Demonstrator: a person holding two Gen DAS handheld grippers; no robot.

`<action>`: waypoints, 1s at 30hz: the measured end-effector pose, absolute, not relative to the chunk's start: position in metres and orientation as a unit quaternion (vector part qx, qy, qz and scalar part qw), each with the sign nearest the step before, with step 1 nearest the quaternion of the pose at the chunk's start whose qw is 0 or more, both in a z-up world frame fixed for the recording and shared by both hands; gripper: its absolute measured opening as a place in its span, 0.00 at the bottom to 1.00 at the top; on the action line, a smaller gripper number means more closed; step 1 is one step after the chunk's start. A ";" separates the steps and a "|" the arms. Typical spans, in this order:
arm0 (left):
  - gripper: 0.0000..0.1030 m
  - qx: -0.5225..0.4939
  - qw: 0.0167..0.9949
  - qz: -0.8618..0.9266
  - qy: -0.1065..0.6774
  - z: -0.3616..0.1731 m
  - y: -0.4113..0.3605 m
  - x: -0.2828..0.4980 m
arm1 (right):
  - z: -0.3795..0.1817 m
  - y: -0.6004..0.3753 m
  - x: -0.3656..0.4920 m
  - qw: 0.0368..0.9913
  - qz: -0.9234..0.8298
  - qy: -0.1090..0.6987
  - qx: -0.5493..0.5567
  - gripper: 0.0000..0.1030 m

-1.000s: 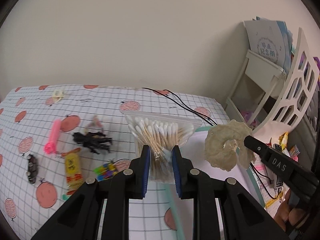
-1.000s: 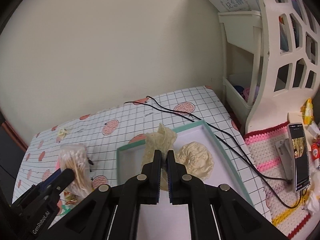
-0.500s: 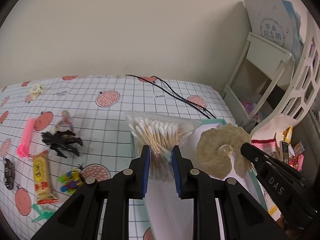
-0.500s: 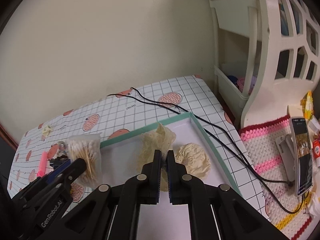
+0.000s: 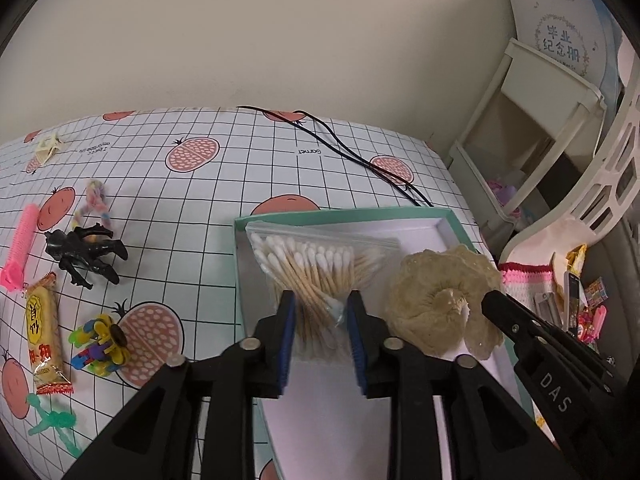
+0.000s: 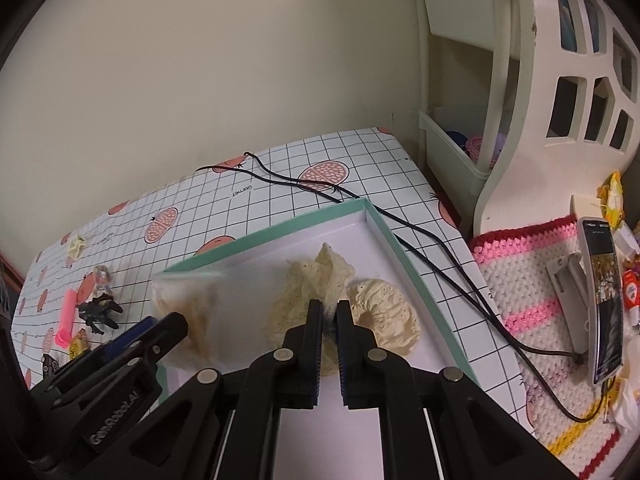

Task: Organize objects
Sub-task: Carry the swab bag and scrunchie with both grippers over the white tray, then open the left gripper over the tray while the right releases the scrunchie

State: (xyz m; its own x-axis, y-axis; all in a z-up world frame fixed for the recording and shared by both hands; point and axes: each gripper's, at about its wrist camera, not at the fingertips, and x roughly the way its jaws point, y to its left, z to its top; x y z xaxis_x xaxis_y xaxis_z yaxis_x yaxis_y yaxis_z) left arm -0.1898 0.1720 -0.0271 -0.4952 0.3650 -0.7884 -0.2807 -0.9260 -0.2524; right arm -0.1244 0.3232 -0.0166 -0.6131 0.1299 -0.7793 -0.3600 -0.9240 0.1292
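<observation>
**Swabs and lace over the box**

The bag of cotton swabs [image 5: 316, 268], clamped in the left gripper [image 5: 321, 308], hangs over the teal-rimmed box [image 5: 448, 216] (white inside). Beside it, the right gripper [image 6: 329, 312] pinches a cream lace scrunchie [image 6: 316, 284].

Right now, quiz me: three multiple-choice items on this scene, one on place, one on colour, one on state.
1. Where is the bag of cotton swabs?
A. over the tray
B. on the shelf
C. beside the snack bar

2. What colour is the tray's rim?
A. red
B. mint green
C. black

3. What is the right gripper doing?
A. hanging open
B. shut on a cable
C. shut on the lace scrunchie

Key: 1 A, the left gripper holds the bag above the tray's white floor. 2 B, the border shows mint green. 3 C, cream lace is pinched between its pads.
</observation>
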 end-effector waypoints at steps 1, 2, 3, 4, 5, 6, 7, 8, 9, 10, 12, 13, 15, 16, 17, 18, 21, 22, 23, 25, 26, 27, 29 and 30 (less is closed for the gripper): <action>0.40 -0.464 0.190 0.864 -0.049 -0.025 0.170 -0.189 | -0.016 0.323 -0.124 0.139 0.888 0.136 -0.418 0.10; 0.43 -0.462 0.192 0.864 -0.052 -0.022 0.168 -0.188 | -0.015 0.323 -0.124 0.140 0.888 0.134 -0.417 0.16; 0.46 -0.457 0.195 0.866 -0.054 -0.019 0.166 -0.187 | -0.014 0.322 -0.123 0.141 0.888 0.133 -0.416 0.20; 0.46 -0.454 0.195 0.868 -0.053 -0.016 0.165 -0.185 | -0.013 0.321 -0.122 0.142 0.889 0.130 -0.415 0.25; 0.46 -0.451 0.194 0.869 -0.051 -0.014 0.164 -0.184 | -0.012 0.320 -0.121 0.143 0.890 0.127 -0.414 0.28; 0.46 -0.449 0.194 0.871 -0.049 -0.010 0.162 -0.182 | -0.010 0.320 -0.121 0.146 0.891 0.125 -0.412 0.28; 0.46 -0.447 0.193 0.872 -0.048 -0.007 0.161 -0.181 | -0.009 0.319 -0.120 0.147 0.892 0.122 -0.410 0.28; 0.46 -0.445 0.192 0.873 -0.048 -0.005 0.159 -0.180 | -0.007 0.317 -0.119 0.147 0.893 0.119 -0.408 0.28; 0.46 -0.443 0.192 0.874 -0.048 -0.002 0.156 -0.177 | -0.006 0.317 -0.118 0.148 0.893 0.118 -0.407 0.28; 0.46 -0.442 0.191 0.875 -0.048 0.000 0.153 -0.176 | -0.005 0.316 -0.117 0.147 0.894 0.117 -0.407 0.28; 0.46 -0.439 0.185 0.878 -0.047 0.005 0.147 -0.173 | -0.003 0.312 -0.114 0.145 0.894 0.113 -0.408 0.28; 0.47 -0.438 0.183 0.879 -0.047 0.008 0.143 -0.171 | -0.003 0.310 -0.113 0.143 0.895 0.109 -0.409 0.28; 0.50 -0.435 0.175 0.882 -0.047 0.013 0.133 -0.168 | -0.002 0.305 -0.111 0.140 0.894 0.106 -0.412 0.28; 0.52 -0.433 0.171 0.884 -0.048 0.015 0.129 -0.166 | -0.002 0.304 -0.110 0.139 0.893 0.106 -0.414 0.28; 0.52 -0.432 0.166 0.885 -0.048 0.017 0.124 -0.163 | -0.001 0.302 -0.108 0.138 0.892 0.107 -0.417 0.28; 0.52 -0.432 0.162 0.886 -0.048 0.019 0.118 -0.161 | -0.002 0.300 -0.106 0.136 0.891 0.108 -0.420 0.28; 0.52 -0.435 0.151 0.886 -0.049 0.020 0.106 -0.154 | -0.005 0.294 -0.102 0.131 0.887 0.105 -0.431 0.39; 0.54 -0.437 0.147 0.886 -0.050 0.019 0.099 -0.152 | -0.006 0.293 -0.101 0.131 0.886 0.102 -0.434 0.39; 0.57 -0.439 0.142 0.886 -0.052 0.018 0.095 -0.149 | -0.007 0.291 -0.099 0.131 0.883 0.098 -0.439 0.39; 0.75 -0.444 0.133 0.884 -0.060 0.014 0.084 -0.145 | -0.009 0.288 -0.096 0.132 0.880 0.098 -0.445 0.43; 0.75 -0.448 0.127 0.883 -0.066 0.012 0.078 -0.144 | -0.010 0.286 -0.095 0.132 0.879 0.099 -0.448 0.47; 0.75 -0.452 0.124 0.881 -0.070 0.011 0.075 -0.143 | -0.010 0.286 -0.093 0.132 0.878 0.099 -0.449 0.50; 0.75 -0.461 0.112 0.877 -0.077 0.008 0.067 -0.141 | -0.011 0.284 -0.091 0.132 0.876 0.099 -0.453 0.54; 0.76 -0.463 0.107 0.876 -0.082 0.006 0.062 -0.140 | -0.012 0.283 -0.091 0.132 0.875 0.100 -0.454 0.56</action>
